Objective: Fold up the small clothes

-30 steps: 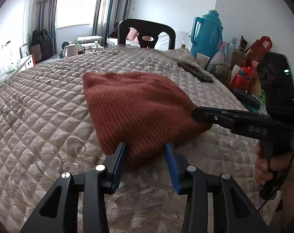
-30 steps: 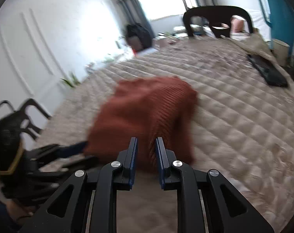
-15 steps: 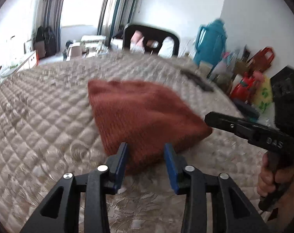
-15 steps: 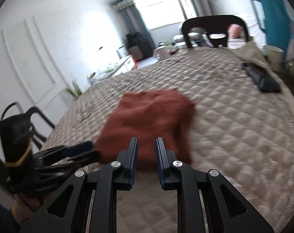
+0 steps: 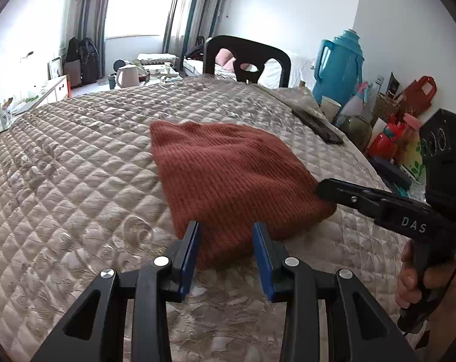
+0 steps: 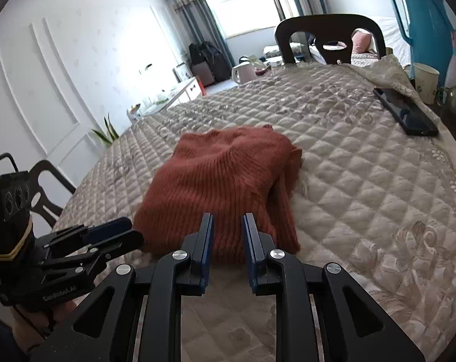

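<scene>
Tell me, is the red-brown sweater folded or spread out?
Folded: the red-brown sweater lies as a compact stack, layered edges showing along its right side, on the quilted cover.

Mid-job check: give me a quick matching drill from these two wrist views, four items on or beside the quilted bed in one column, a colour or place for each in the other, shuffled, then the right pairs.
Things:
1. knit sweater
2. phone
3. thermos jug
4. left gripper

Descriptions:
A. teal, standing off the bed's right side
B. rust red, folded, lying mid-quilt
C. black, flat near the quilt's right edge
D. open, blue pads at the garment's near edge

Pairs: 1-B, 2-C, 3-A, 4-D
</scene>
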`<control>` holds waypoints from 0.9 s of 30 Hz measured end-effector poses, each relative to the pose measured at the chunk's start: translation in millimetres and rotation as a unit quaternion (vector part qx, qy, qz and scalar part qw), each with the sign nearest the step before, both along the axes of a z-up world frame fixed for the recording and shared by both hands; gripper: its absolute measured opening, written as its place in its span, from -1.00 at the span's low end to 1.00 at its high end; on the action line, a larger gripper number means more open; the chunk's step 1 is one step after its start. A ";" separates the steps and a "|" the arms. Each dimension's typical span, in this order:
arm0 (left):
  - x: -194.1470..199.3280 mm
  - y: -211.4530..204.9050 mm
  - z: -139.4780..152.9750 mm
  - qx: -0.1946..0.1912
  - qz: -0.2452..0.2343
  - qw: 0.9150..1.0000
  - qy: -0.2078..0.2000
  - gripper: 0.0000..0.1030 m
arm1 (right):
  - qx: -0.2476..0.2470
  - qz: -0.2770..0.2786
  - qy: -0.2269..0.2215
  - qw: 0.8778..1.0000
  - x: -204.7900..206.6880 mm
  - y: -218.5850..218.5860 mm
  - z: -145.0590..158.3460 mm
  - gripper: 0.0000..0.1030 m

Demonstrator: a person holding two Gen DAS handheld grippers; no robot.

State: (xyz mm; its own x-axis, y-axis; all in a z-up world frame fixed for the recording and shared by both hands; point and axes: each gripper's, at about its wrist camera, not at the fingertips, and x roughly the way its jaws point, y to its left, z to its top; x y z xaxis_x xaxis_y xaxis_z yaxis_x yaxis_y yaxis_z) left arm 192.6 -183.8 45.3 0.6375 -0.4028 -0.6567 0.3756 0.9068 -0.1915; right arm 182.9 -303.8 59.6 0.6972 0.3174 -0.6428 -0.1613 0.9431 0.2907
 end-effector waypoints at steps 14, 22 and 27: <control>74.9 18.0 -21.8 -0.085 0.011 0.994 0.069 0.32 | 0.080 -0.018 0.076 0.994 57.5 -35.0 -37.6 -0.02; 85.3 10.5 -37.7 -0.117 0.000 0.989 0.087 0.42 | 0.111 -0.001 0.070 0.991 72.9 -38.2 -44.1 -0.18; 82.3 10.7 -29.0 -0.112 -0.005 0.990 0.082 0.00 | 0.119 0.002 0.076 0.990 74.0 -35.9 -40.0 -0.41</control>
State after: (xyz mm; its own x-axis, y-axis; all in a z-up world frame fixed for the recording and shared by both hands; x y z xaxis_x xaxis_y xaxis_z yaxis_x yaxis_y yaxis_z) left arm 274.9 -173.1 16.3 0.5249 -0.5566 -0.6440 0.3322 0.8306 -0.4470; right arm 256.9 -339.6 19.7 0.5971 0.4743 -0.6469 -0.1015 0.8446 0.5256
